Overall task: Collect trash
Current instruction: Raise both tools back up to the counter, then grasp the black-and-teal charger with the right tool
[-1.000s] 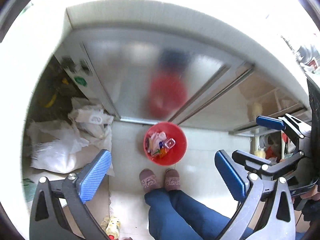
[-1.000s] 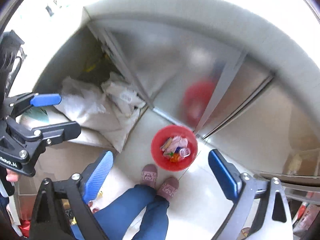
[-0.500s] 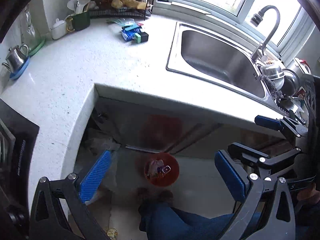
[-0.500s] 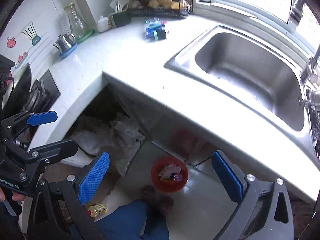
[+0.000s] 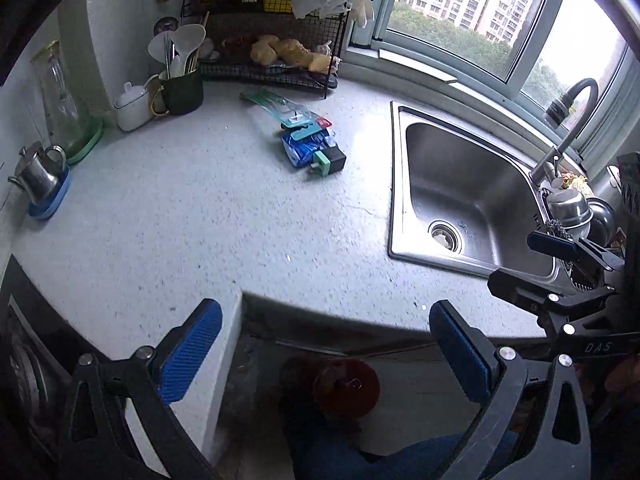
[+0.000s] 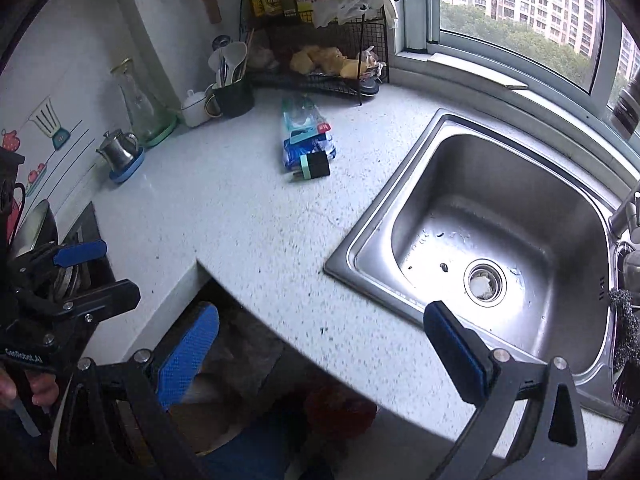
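Now both claws hang spread wide and empty: the left claw [image 5: 326, 350] and right claw [image 6: 320, 346] over the speckled white table [image 5: 200, 220], well short of the blue wrapper pile [image 5: 310, 148]; red trash bucket [image 5: 346, 386] sits on the floor below.

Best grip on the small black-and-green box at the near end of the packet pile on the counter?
Take the black-and-green box across its two side faces, coming from above. It is a compact block at the pile's near end, resting partly on the blue packet, with bare countertop on either side. Probably an easy pinch.
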Demonstrator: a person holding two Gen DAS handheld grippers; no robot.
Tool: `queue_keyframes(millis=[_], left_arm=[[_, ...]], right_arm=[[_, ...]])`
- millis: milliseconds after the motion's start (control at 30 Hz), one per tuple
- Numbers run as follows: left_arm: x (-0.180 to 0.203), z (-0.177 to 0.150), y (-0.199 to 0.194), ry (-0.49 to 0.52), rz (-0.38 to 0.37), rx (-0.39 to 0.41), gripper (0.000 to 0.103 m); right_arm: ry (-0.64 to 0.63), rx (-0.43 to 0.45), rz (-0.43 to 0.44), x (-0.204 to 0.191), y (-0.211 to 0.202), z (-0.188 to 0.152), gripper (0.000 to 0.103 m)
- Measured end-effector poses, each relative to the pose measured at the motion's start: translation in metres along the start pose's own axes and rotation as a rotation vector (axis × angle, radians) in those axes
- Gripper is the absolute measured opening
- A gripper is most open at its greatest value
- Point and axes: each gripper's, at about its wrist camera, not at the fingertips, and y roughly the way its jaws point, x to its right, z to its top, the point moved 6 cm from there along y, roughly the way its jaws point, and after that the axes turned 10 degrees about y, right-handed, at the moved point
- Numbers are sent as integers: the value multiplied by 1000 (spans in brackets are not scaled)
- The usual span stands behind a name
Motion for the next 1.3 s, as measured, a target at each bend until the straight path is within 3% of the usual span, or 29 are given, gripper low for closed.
queue_keyframes(millis=[233,500,800,1067,1300], left_arm=[[-47,60,31,15,-13,-20,103],[-89,106,81,11,-61,-92,103],[-124,107,130,-30,-65,-194,103],[-140,96,149,-45,-61,-252,103],[-146,87,151,-46,-57,-273,103]], right_arm=[[7,-7,-4,-12,33,63,102],[-22,-59,-32,-27,85,110,102],[-111,-192,-25,-43,154,126,102],[-124,-287,-36,-44,195,122,91],[-138,-308,-56,-43,205,123,78]])
